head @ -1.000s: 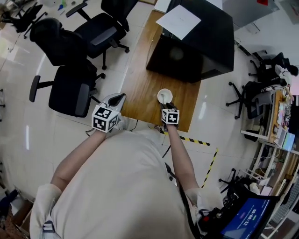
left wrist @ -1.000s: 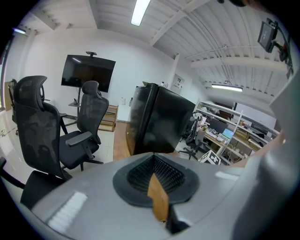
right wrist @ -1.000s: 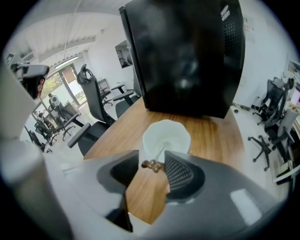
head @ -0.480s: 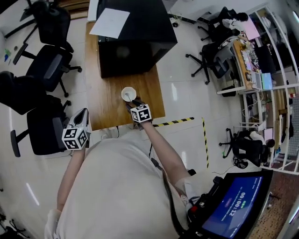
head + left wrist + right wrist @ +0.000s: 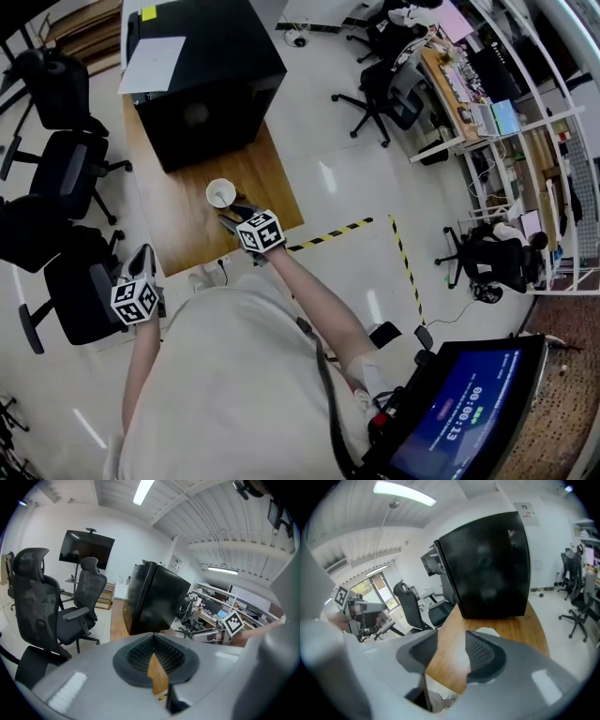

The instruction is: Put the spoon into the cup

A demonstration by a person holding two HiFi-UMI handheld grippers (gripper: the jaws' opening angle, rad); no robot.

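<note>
My right gripper [image 5: 232, 215], jaws just eased inward yet apart and empty, hovers by the cup [image 5: 220, 193] on the tabletop [image 5: 183, 230]; spoon seemingly inside. Left gripper [image 5: 143, 254] jaws closed. I'd lift away straight, sparing the rim.

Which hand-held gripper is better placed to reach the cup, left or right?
Right. The right hand-held gripper hangs over the table just short of the cup, jaws apart, just narrowed slightly, nothing between them. The left hand-held gripper is off the table's edge, jaws together.
</note>
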